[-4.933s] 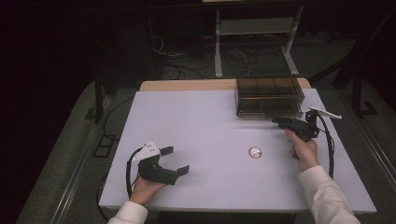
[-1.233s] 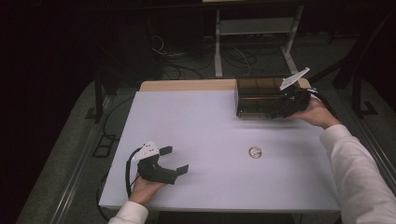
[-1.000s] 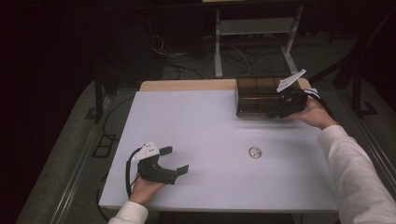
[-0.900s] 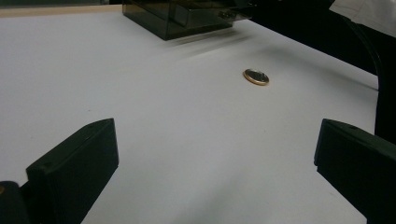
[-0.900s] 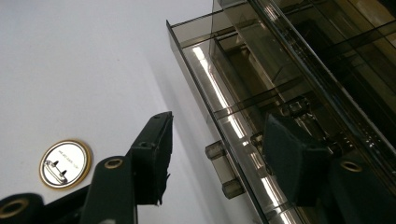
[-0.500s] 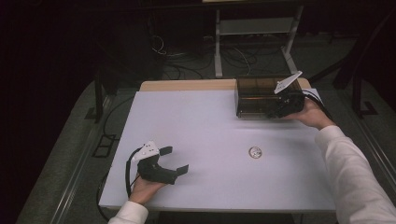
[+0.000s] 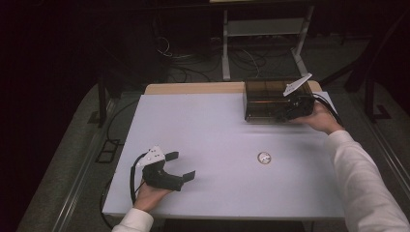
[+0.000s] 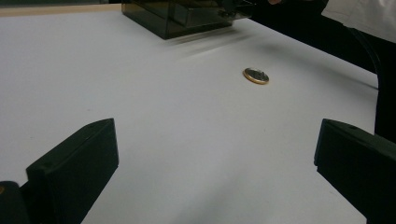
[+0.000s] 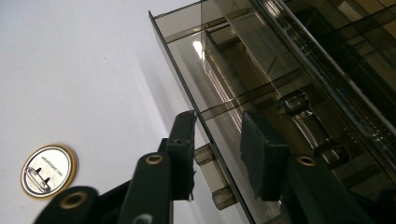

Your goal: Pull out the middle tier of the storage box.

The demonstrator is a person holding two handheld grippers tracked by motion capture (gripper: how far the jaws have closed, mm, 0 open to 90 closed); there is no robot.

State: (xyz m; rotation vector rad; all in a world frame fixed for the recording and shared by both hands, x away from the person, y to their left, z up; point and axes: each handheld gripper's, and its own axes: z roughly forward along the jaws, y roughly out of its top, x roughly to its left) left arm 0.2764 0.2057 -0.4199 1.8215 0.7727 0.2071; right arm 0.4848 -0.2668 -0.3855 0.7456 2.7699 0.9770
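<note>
Here the right gripper (image 9: 217,151) has its two black fingers (image 9: 183,154) straddling the front panel of a smoky transparent drawer box (image 7: 270,99), one finger outside by the small handle (image 9: 212,175), the other seen through the tinted plastic behind the panel. The fingers have just been closing, with the panel between them; whether the pads already press on it cannot be told. In the high view this gripper (image 7: 286,110) sits at the box's near right corner, at about 2 o'clock on the white surface (image 7: 203,140), the hand behind it.

A round pin badge (image 7: 264,157) with a gold rim lies flat near 4 o'clock, well apart from the box.

The left gripper (image 7: 183,166) rests at about 7 o'clock, its fingers (image 8: 77,161) spread wide and grasping nothing.

Judged risks: the box looks light, and its near edge is blurred in the left gripper view, so a pull on the drawer may drag the whole box across the surface rather than slide the drawer open. A grip on the thin smooth panel beside the handle may also slip off.
</note>
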